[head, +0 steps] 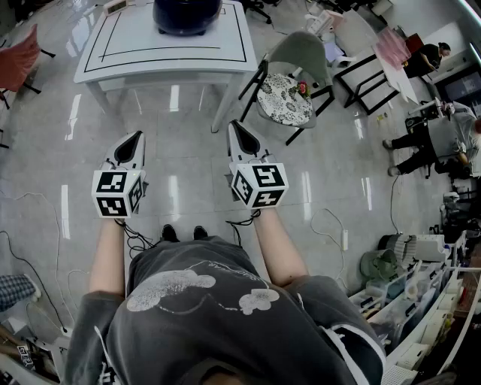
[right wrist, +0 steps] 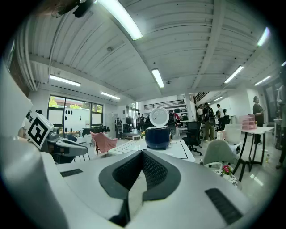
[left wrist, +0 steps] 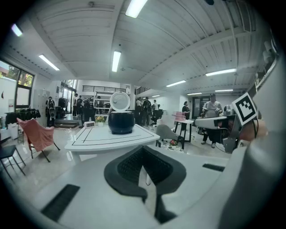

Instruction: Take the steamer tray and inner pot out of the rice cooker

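The dark blue rice cooker (head: pixel 187 16) stands on a white table (head: pixel 135 56) at the top of the head view, well ahead of both grippers. Its white lid (left wrist: pixel 119 101) is raised in the left gripper view, and the cooker (right wrist: pixel 157 137) shows the same way in the right gripper view. The steamer tray and inner pot are hidden inside it. My left gripper (head: pixel 138 134) and right gripper (head: pixel 233 124) hang side by side over the floor, short of the table. Both are shut with nothing between the jaws.
A grey chair with a flowered cushion (head: pixel 285 98) stands right of the table. A pink folding chair (head: pixel 19 60) sits at the left. Cables trail on the glossy floor (head: pixel 188 188). Shelves and clutter (head: pixel 421 301) line the right side. People stand in the background (left wrist: pixel 143 109).
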### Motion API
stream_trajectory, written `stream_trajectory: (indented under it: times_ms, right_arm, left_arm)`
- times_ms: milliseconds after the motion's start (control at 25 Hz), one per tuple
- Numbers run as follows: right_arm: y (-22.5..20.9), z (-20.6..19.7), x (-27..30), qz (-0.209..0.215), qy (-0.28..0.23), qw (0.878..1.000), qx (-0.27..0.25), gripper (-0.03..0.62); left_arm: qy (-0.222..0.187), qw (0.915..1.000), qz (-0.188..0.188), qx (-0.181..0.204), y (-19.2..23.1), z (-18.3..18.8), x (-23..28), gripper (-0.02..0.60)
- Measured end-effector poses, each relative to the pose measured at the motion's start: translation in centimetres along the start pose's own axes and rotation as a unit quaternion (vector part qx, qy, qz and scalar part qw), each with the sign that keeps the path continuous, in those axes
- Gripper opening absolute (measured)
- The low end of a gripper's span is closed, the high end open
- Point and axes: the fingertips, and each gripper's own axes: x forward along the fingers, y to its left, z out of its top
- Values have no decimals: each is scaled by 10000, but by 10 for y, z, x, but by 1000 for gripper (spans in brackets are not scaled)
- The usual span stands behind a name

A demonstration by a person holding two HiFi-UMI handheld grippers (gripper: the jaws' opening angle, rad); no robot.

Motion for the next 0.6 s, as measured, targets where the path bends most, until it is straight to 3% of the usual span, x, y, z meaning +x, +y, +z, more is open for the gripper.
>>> stream_trajectory:
  times_ms: [600]
  right_arm:
    - [26, 3, 4, 222, 61, 9997, -81, 28]
  left_arm:
    - [51, 9998, -32, -173, 11, -13, -8, 8]
